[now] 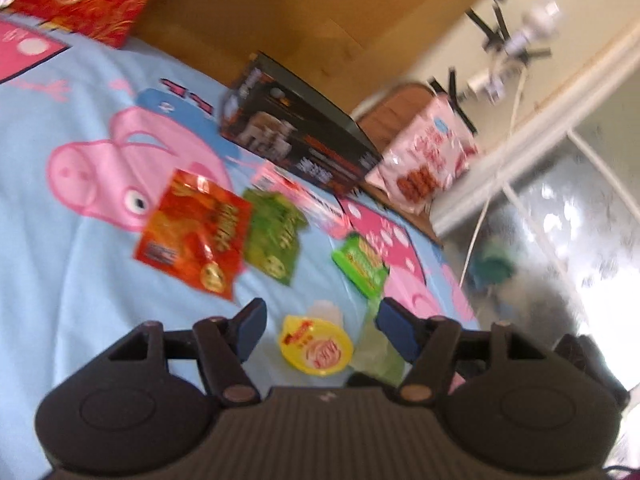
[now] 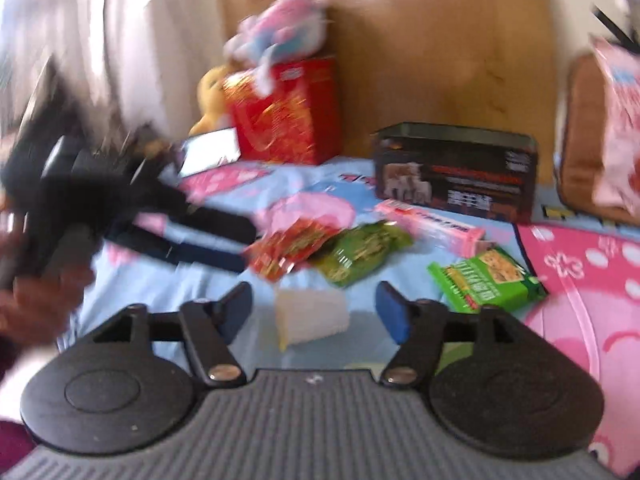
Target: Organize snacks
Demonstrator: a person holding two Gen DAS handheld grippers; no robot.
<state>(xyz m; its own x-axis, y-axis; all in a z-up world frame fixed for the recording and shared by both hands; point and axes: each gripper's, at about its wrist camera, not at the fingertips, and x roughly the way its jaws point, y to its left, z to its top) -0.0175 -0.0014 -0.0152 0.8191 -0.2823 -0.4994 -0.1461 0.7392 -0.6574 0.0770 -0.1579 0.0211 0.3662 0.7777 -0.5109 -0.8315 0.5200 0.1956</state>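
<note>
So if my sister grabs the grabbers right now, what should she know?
Left tool: open, empty, over the yellow-lidded jelly cup.
Right tool: open, empty, with the same cup on its side between its fingers.
Still loose on the bedsheet: red packet, green packet, pink box, green bar.
Black tin stands behind them.
Nothing looks sorted yet; everything remains.

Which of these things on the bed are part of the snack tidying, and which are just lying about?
For the job:
red packet
green packet
green bar
pink box
jelly cup
black tin
pink bag

Just lying about:
red cushion
plush toys
bedsheet
</note>
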